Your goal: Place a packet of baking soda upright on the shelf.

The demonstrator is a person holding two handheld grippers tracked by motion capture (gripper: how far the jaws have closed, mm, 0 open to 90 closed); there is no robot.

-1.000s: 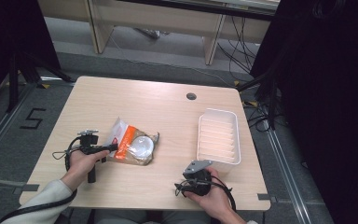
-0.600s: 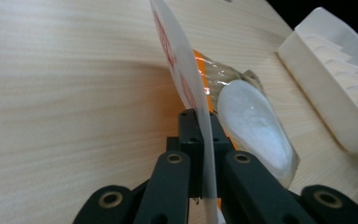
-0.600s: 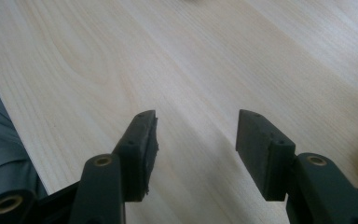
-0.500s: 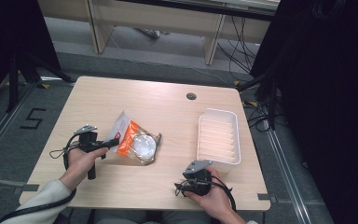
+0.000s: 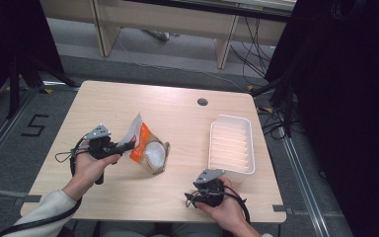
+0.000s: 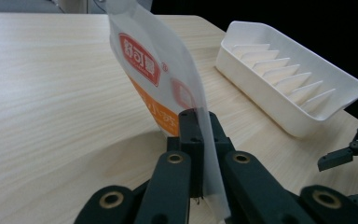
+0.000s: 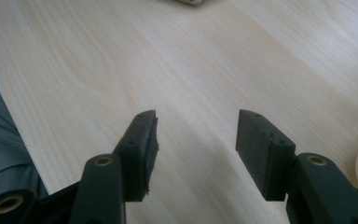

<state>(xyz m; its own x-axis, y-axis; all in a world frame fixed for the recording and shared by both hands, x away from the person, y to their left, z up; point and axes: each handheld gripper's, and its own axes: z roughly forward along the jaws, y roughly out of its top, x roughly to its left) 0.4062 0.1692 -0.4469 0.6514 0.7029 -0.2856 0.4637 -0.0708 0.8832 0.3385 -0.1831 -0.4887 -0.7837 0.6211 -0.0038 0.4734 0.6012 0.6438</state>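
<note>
- Left gripper (image 5: 123,146): jaws clamped together on the clear sealed edge of the snack bag (image 5: 147,149). In the left gripper view the film (image 6: 168,93) runs up from between the two black jaws, pinched flat, no gap on either side.
- Snack bag: held by that one edge, standing tilted; orange print with a red label, a pale round item visible through the clear part. Its far end rests on or sits just above the table (image 5: 177,113); which of the two cannot be told.
- Bag position: left of the table's centre, well apart from the white tray (image 5: 246,143).
- White tray: ribbed inside, lying flat near the table's right edge, nothing in it.
- Right gripper (image 5: 208,185): held at the near edge of the table, just in front of the tray's near end. In the right gripper view (image 7: 193,149) its jaws stand apart, bare wood grain between them, nothing touched.
- Person's hands: left hand (image 5: 90,168) wraps the left gripper's handle, a pale sleeve (image 5: 49,210) behind it; right hand (image 5: 227,210) holds the other.
- Table: light wood, a round cable hole (image 5: 202,101) near the far edge.
</note>
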